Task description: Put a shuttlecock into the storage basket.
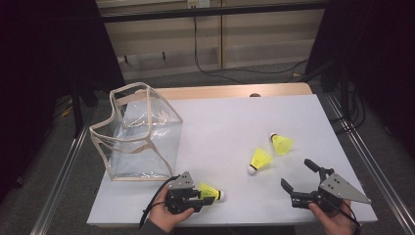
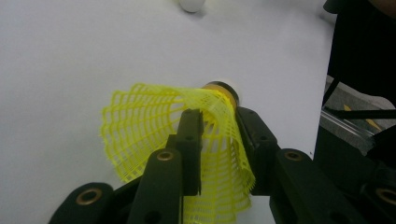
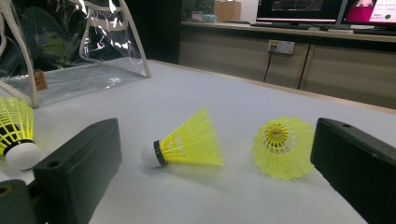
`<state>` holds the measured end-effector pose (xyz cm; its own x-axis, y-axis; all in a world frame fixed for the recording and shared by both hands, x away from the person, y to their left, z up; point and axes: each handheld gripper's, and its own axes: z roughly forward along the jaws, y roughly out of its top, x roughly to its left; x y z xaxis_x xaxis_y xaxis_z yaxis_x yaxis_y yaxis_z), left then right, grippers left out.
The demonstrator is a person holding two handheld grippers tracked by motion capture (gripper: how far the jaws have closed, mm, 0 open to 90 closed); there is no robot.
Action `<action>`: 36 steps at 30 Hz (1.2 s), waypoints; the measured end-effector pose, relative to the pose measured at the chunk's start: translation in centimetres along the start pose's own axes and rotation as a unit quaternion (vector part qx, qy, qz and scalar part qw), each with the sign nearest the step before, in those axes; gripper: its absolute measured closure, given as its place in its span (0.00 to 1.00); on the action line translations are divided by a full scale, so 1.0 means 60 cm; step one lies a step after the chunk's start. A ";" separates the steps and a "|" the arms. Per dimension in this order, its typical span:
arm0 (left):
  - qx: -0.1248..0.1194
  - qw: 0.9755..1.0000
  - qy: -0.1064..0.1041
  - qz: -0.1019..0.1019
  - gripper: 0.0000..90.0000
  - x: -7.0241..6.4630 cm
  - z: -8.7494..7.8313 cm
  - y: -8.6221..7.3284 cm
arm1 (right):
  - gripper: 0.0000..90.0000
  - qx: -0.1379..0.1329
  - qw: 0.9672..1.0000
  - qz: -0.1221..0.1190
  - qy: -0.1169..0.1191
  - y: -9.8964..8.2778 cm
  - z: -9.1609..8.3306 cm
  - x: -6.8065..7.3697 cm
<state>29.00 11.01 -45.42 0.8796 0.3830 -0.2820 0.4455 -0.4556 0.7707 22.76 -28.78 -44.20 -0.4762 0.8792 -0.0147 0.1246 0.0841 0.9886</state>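
At the near left of the white table (image 1: pixel 235 122), the left gripper (image 1: pixel 208 195) is clamped on the squashed mesh skirt of a yellow plastic shuttlecock (image 2: pixel 187 135); the right gripper (image 1: pixel 299 175) rests near right, jaws wide apart, two yellow shuttlecocks (image 1: pixel 261 159) just beyond it

neon-yellow mesh-skirt shuttlecock (image 2: pixel 173 135) with white cork in black left gripper (image 1: pixel 205 197), two matching yellow shuttlecocks (image 1: pixel 260 160) (image 1: pixel 282 143) right of it, clear plastic bag (image 1: pixel 139 134) with beige trim, white tabletop (image 1: pixel 235 122), black right gripper (image 1: pixel 296 175) with grey plate
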 end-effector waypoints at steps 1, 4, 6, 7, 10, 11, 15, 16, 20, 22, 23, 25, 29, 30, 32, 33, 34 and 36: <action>0.002 1.000 0.002 0.000 0.82 0.000 0.000 0.000 | 0.02 0.000 1.000 0.000 0.000 0.000 0.000 0.000; 0.006 1.000 0.001 0.001 0.84 0.000 0.001 0.000 | 0.02 0.001 1.000 0.000 0.001 0.000 -0.001 0.000; 0.005 1.000 0.001 0.002 0.86 0.000 0.001 0.000 | 0.02 0.000 1.000 -0.001 0.000 0.000 -0.001 0.000; 0.005 1.000 0.001 0.002 0.86 0.000 0.001 0.000 | 0.02 0.000 1.000 0.000 -0.001 0.000 -0.001 0.000; 0.003 1.000 0.001 0.001 0.87 0.000 0.002 0.000 | 0.02 -0.001 1.000 -0.001 0.000 0.000 -0.001 -0.001; 0.003 1.000 0.001 0.000 0.87 0.000 0.002 0.000 | 0.02 -0.001 1.000 -0.001 0.000 0.000 -0.001 0.000; 0.002 1.000 -0.001 0.001 0.90 0.000 0.001 0.000 | 0.02 0.000 1.000 -0.001 0.001 0.000 -0.001 0.000; 0.003 1.000 -0.001 0.001 0.91 -0.001 0.001 0.001 | 0.02 0.000 1.000 -0.001 0.001 0.000 -0.001 0.000; -0.002 1.000 -0.001 0.001 0.92 0.001 0.000 0.000 | 0.02 0.000 1.000 -0.001 0.001 0.000 -0.001 0.000; -0.004 1.000 -0.004 -0.001 0.93 0.001 -0.002 0.000 | 0.02 -0.001 1.000 -0.002 0.001 0.001 -0.001 0.000; -0.005 1.000 -0.001 0.000 0.93 0.001 -0.003 0.001 | 0.02 -0.001 1.000 -0.002 0.001 0.001 -0.001 0.000; -0.005 1.000 -0.003 0.000 0.95 0.000 -0.005 0.002 | 0.02 -0.001 1.000 -0.001 0.000 0.000 -0.001 0.000; -0.005 1.000 -0.001 -0.003 0.96 -0.001 -0.006 0.003 | 0.02 -0.002 1.000 -0.002 0.000 0.001 -0.001 0.000; -0.004 1.000 -0.001 -0.002 0.96 -0.001 -0.006 0.003 | 0.02 -0.002 1.000 -0.002 0.000 0.001 -0.001 0.000; -0.002 1.000 -0.001 -0.004 0.96 -0.002 -0.007 0.004 | 0.02 -0.001 1.000 -0.002 0.001 0.001 -0.001 0.000; -0.002 1.000 -0.002 -0.004 0.96 -0.002 -0.007 0.004 | 0.02 -0.001 1.000 -0.002 0.000 0.001 -0.001 0.000; 0.000 1.000 -0.003 -0.005 0.96 -0.002 -0.008 0.005 | 0.02 -0.002 1.000 -0.002 0.001 0.001 -0.001 0.000; 0.002 1.000 0.001 -0.004 0.97 -0.002 -0.009 0.006 | 0.02 -0.001 1.000 -0.002 0.001 0.001 -0.001 0.000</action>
<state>28.94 11.23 -44.80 0.8758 0.3883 -0.2867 0.4530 -0.4563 0.7659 22.72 -28.81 -44.16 -0.4780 0.8782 -0.0176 0.1205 0.0854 0.9890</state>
